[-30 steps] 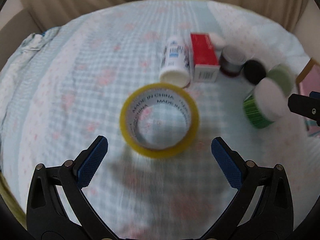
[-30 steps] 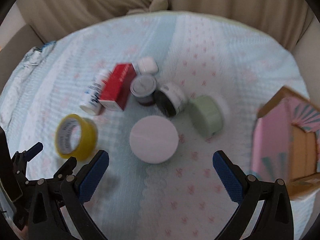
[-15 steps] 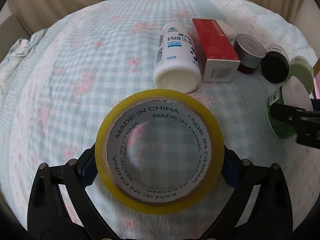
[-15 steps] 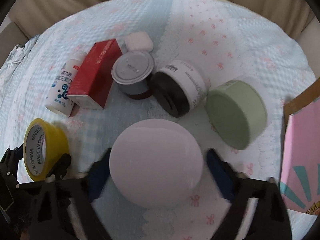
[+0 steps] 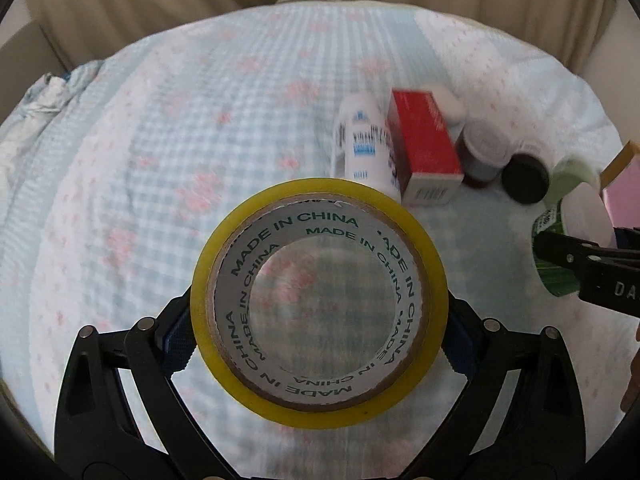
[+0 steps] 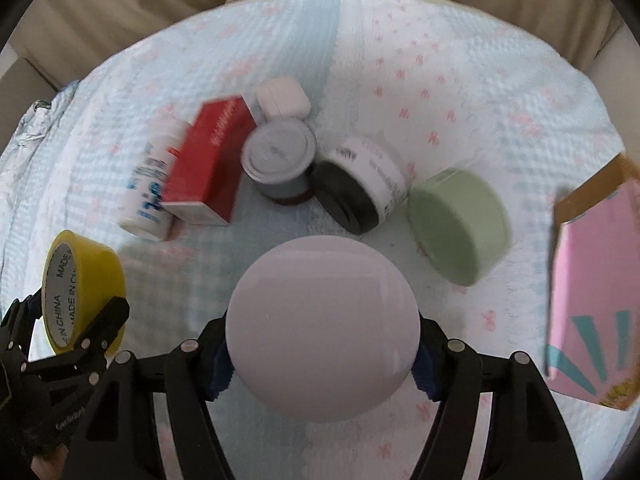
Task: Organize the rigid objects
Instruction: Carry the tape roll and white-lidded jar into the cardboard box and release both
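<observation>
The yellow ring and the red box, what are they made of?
The yellow ring looks like a roll of glossy plastic tape wound on a grey cardboard core with printed lettering. The red box looks like thin, smooth printed cardboard, with folded edges and a barcode end.

pale blue floral bedspread [image 5: 200, 128], beige cushions [image 5: 160, 4] behind it, crumpled cloth [image 5: 36, 96] at its edge

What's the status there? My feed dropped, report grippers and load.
Left gripper shut on yellow tape roll. Right gripper shut on white-lidded jar. Other containers clustered ahead on the bedsheet; nothing blocking.
</observation>
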`<state>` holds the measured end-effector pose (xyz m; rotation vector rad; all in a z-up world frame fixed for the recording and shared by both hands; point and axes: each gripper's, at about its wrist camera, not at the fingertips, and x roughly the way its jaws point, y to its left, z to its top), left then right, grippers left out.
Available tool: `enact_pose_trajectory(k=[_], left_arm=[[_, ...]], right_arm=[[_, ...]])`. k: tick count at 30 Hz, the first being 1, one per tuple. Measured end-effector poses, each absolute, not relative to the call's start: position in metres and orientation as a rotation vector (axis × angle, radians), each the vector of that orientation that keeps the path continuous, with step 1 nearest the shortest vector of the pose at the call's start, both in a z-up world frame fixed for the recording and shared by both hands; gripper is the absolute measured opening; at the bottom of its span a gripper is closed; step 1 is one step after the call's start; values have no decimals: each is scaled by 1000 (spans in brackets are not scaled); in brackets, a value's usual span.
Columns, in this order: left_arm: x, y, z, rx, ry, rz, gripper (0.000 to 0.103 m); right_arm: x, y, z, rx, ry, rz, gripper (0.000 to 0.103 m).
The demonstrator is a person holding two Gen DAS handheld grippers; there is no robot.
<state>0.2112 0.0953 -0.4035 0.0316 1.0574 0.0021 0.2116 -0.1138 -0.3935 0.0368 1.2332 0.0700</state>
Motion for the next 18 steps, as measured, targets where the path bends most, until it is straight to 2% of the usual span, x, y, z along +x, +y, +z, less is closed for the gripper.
enact_pose_trajectory(k=[11,18], left_arm=[[196,76,-273,46,999,9,97],[176,12,-187,68,959,-59,97]], right_arm=[[179,-140,-261,61,1105,107,66],[151,-189,-181,51,1049,111,66]])
